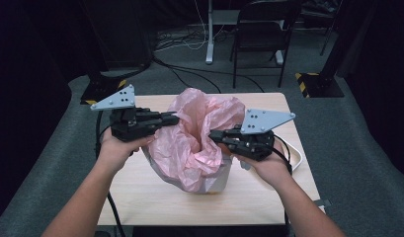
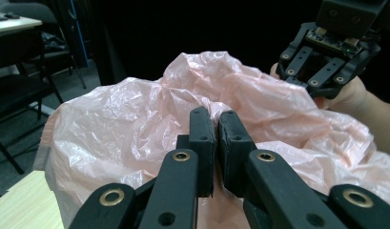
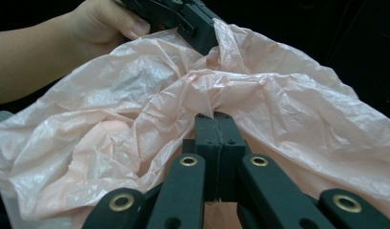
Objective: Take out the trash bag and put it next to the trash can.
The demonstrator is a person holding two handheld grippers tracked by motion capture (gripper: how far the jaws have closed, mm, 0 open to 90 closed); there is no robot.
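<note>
The pink plastic bag (image 1: 197, 133) lines a white bin (image 1: 217, 180) mid-surface. Left tongs (image 1: 174, 118) pinch its rim at nine o'clock, right tongs (image 1: 214, 134) at three. Thin, light, slippery, likely tear-prone film: grip gathered folds.

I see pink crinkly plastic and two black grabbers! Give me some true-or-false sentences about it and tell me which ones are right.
1. The plastic bag is pink. True.
2. The left gripper hangs wide open above the bag. False: its jaws are shut on the bag's edge.
3. The right gripper pinches the bag. True.
4. The bag lies flat on the floor. False: it sits in a white bin on the wooden table.
5. A chair stands beyond the table. True.
</note>
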